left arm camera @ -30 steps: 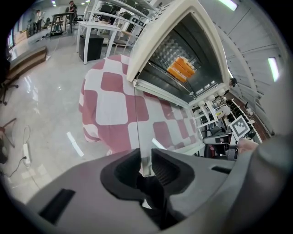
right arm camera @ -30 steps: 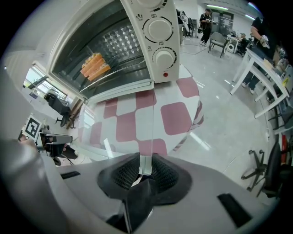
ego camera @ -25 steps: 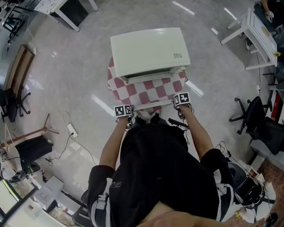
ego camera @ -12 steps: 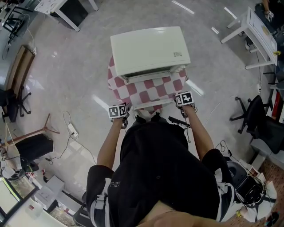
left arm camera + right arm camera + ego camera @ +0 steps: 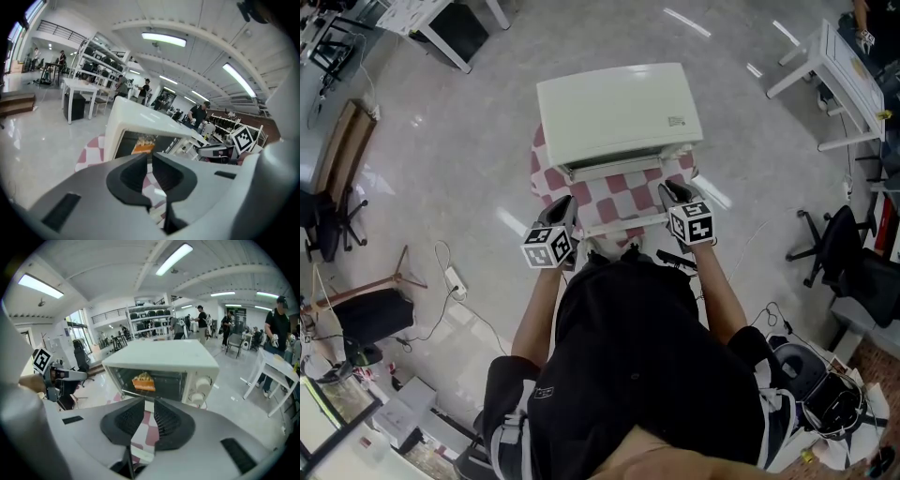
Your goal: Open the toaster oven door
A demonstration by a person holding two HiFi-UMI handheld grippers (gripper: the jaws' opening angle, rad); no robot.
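Our left tool [image 5: 561, 208] hangs over the near left edge of the checked tabletop [image 5: 623, 195], its jaws closing to a slim gap with nothing between them. The white toaster oven [image 5: 619, 111] lies ahead and to its right, seen at a slant. The oven's glass door [image 5: 161, 383] is shut, its long axis running left to right across the front. Our right tool [image 5: 669, 192], likewise empty with jaws closing, faces that door squarely from just short of it, so we judge it the nearer for the pull.
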